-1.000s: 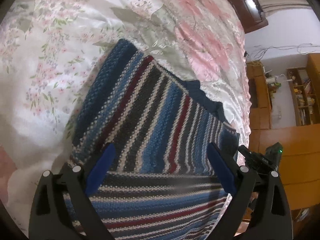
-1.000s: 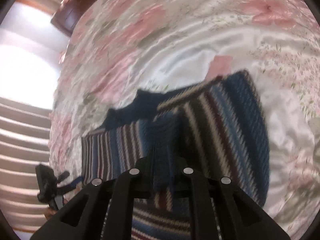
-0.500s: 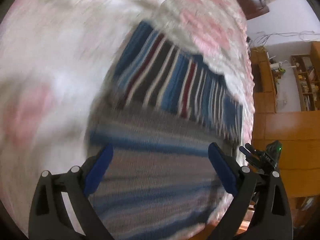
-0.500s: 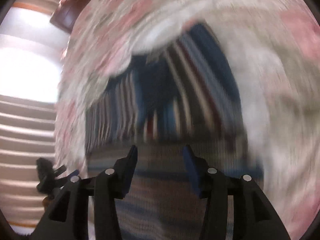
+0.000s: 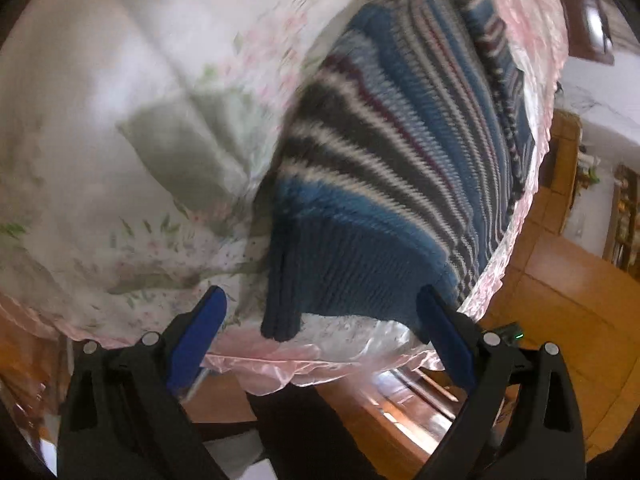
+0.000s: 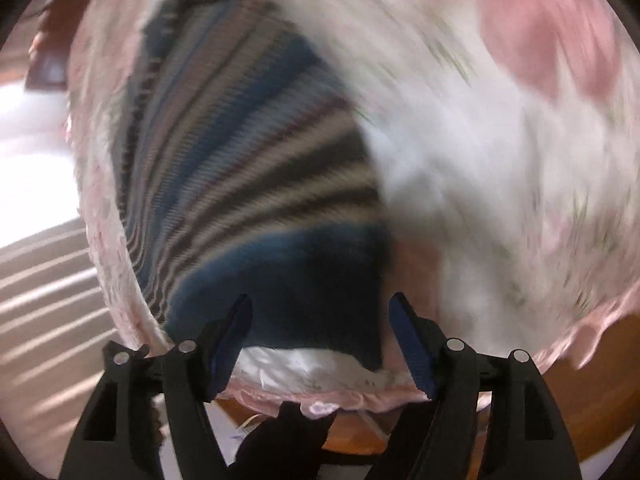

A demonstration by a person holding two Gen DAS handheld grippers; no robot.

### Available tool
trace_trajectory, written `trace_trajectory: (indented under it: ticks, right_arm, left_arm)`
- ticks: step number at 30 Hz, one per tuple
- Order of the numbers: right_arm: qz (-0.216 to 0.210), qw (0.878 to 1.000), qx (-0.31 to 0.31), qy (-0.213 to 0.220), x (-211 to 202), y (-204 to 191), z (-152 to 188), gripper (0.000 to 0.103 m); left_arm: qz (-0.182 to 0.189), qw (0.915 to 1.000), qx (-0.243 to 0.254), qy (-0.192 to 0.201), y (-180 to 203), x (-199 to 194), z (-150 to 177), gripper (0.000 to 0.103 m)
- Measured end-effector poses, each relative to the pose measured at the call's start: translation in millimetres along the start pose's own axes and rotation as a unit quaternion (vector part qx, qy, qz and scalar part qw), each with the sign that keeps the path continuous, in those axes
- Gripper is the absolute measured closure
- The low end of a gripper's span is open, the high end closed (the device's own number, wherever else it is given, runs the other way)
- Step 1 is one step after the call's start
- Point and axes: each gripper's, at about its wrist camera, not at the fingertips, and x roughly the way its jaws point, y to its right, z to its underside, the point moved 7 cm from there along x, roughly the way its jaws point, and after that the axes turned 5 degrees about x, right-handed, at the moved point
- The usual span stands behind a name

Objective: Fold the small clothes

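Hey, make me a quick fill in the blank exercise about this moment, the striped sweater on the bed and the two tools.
1. The striped sweater lies on a ____ bedspread.
2. The left tool has its jaws ____, gripping nothing.
3. The right tool holds ____.
4. The sweater's dark blue hem lies near the bedspread's ____ edge.

Missing words: floral; open; nothing; ruffled
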Motion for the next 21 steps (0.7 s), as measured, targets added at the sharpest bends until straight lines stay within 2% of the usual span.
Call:
trace_trajectory:
  ticks: [3, 11, 13, 14, 15, 16, 18, 20, 21]
  right_arm:
    - [-0.008, 1.0, 0.016, -0.012, 13.2, 12.4, 4.2, 0.031]
    - [-0.04, 0.998, 0.027, -0.036, 35.3, 15.6, 22.2, 0.028]
    - [-0.055, 0.997, 0.027, -0.04, 37.9, 12.6, 24.7, 0.046]
    - [-0.057, 0.997, 0.027, -0.045, 39.4, 10.8, 26.5, 0.059]
    - [-0.062, 0.997, 0.025, -0.048, 37.9, 13.1, 28.6, 0.078]
    - [-0.067, 0.996, 0.025, -0.052, 38.1, 12.2, 30.6, 0.085]
    - [-0.072, 0.996, 0.027, -0.047, 33.7, 10.4, 32.6, 0.091]
    - [-0.079, 0.996, 0.029, -0.04, 27.1, 6.5, 32.7, 0.093]
    - [-0.087, 0.995, 0.03, -0.036, 21.9, 2.5, 31.8, 0.093]
  left_arm:
    - [0.017, 0.9994, -0.026, -0.012, -7.3, 12.0, 0.8, 0.008]
    - [0.038, 0.9981, -0.046, -0.018, -10.9, 26.4, 3.8, 0.01]
    - [0.035, 0.9983, -0.044, -0.015, -10.9, 25.4, 3.2, 0.022]
    - [0.035, 0.9985, -0.037, -0.02, -6.5, 26.2, 2.5, 0.041]
    - [0.031, 0.9986, -0.033, -0.025, -4.8, 27.5, 3.4, 0.054]
    - [0.026, 0.9988, -0.03, -0.026, -3.1, 28.2, 4.1, 0.06]
    - [0.022, 0.9989, -0.03, -0.029, -2.0, 27.2, 5.5, 0.085]
    - [0.02, 0.9989, -0.034, -0.027, -0.5, 24.8, 6.8, 0.094]
    - [0.024, 0.9988, -0.035, -0.025, 1.0, 23.2, 6.9, 0.095]
